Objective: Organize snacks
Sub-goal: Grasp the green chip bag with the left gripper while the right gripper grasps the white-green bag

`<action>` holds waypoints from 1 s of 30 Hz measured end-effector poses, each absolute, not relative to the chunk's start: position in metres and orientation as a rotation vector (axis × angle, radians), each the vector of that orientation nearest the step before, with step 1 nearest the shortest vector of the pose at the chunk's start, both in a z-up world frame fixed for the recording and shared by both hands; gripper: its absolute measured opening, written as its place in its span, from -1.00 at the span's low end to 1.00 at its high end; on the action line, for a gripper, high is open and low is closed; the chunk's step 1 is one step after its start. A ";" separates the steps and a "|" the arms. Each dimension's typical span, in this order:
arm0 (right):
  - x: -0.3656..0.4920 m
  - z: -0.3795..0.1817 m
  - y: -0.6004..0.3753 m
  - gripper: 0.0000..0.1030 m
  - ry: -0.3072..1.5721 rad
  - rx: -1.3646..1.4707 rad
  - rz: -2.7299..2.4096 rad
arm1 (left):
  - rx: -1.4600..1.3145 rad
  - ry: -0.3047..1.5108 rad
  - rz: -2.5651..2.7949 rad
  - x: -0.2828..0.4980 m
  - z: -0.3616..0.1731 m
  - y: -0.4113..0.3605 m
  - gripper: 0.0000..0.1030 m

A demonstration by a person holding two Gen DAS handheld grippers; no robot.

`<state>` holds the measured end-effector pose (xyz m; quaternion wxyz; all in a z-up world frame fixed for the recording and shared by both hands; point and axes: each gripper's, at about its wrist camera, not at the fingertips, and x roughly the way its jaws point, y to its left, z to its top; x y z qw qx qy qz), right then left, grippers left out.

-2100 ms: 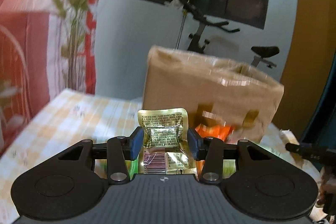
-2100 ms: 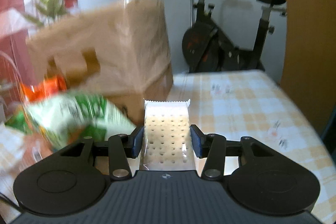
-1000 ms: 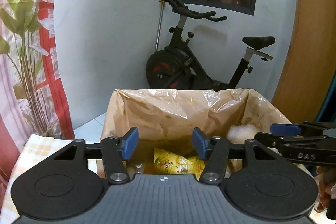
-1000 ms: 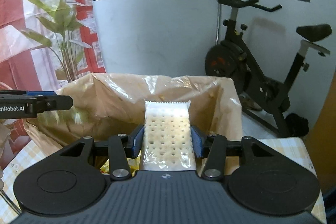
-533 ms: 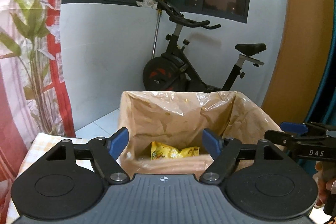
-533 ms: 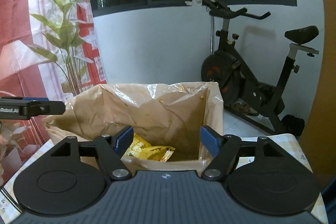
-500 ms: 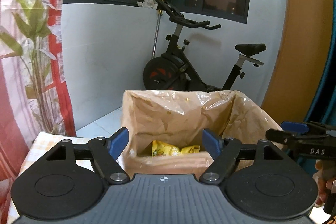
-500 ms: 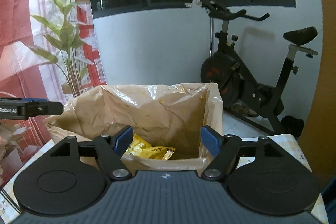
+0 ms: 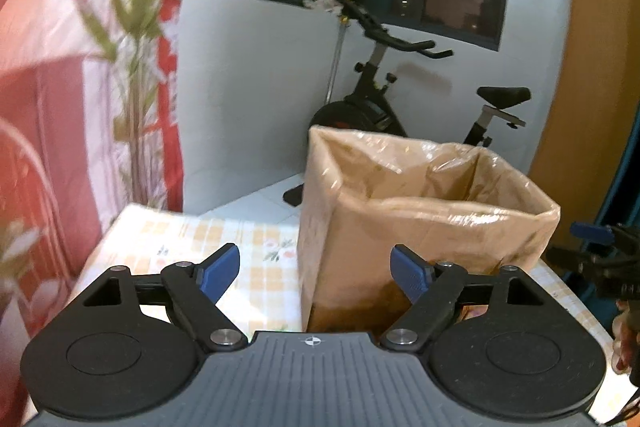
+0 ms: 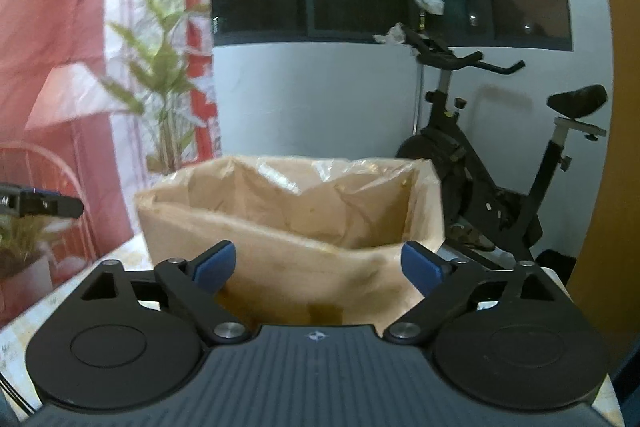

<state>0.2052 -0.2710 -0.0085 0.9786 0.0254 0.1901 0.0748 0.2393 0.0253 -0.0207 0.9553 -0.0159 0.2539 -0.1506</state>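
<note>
Behind the worktop (image 9: 208,239) stand a white wall, dark windows, an exercise bike (image 9: 404,95) and a red-and-white curtain (image 9: 60,67). The worktop carries a checked cloth and one open brown paper bag (image 9: 420,227), plastic-lined, standing upright near its far edge.

Change of state: two seconds earlier the left gripper (image 9: 316,269) held a gold snack packet and the right gripper (image 10: 318,265) held a white perforated cracker pack. Both items were released over the bag mouth. Each gripper is now spread wide and empty. From the present angle the bag interior is hidden; half a second ago a yellow packet showed at its bottom. Judgement: both snacks now lie inside the bag, so this deposit step is complete.

Pose: both grippers have drawn back and dropped lower, so each camera now looks at the bag's near wall rather than into it. The left gripper sits off the bag's left corner, the right one off its right side, neither touching it. No further snacks are visible on the worktop in these views.
</note>
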 end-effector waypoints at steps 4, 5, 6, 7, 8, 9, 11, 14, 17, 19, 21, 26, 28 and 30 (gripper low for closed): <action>0.200 -0.027 -0.255 0.85 0.431 -0.024 0.207 | -0.098 0.551 -0.275 0.234 -0.040 0.034 0.64; 0.199 -0.033 -0.250 0.85 0.449 -0.046 0.215 | -0.114 0.561 -0.272 0.233 -0.045 0.036 0.63; 0.198 -0.038 -0.246 0.85 0.466 -0.061 0.220 | -0.126 0.572 -0.270 0.232 -0.051 0.037 0.63; 0.198 -0.045 -0.241 0.85 0.489 -0.079 0.228 | -0.134 0.582 -0.268 0.231 -0.056 0.037 0.63; 0.197 -0.050 -0.237 0.85 0.503 -0.094 0.234 | -0.136 0.593 -0.264 0.229 -0.061 0.036 0.63; 0.195 -0.056 -0.231 0.85 0.514 -0.118 0.239 | -0.134 0.602 -0.262 0.228 -0.065 0.036 0.63; 0.192 -0.066 -0.221 0.96 0.533 -0.176 0.246 | -0.126 0.613 -0.257 0.225 -0.072 0.036 0.63; 0.189 -0.082 -0.209 1.00 0.574 -0.253 0.268 | -0.129 0.627 -0.253 0.222 -0.079 0.038 0.63; 0.190 -0.097 -0.205 1.00 0.596 -0.306 0.256 | -0.148 0.644 -0.247 0.220 -0.086 0.041 0.63; 0.198 -0.107 -0.202 1.00 0.636 -0.340 0.245 | -0.154 0.654 -0.243 0.219 -0.090 0.042 0.63; 0.206 -0.115 -0.199 1.00 0.660 -0.381 0.234 | -0.156 0.663 -0.241 0.218 -0.093 0.043 0.63; 0.227 -0.133 -0.192 1.00 0.677 -0.472 0.255 | -0.165 0.676 -0.237 0.218 -0.096 0.042 0.63; 0.231 -0.137 -0.189 1.00 0.679 -0.484 0.258 | -0.169 0.682 -0.235 0.220 -0.098 0.042 0.63; 0.231 -0.138 -0.190 1.00 0.671 -0.463 0.255 | -0.172 0.690 -0.227 0.224 -0.102 0.042 0.63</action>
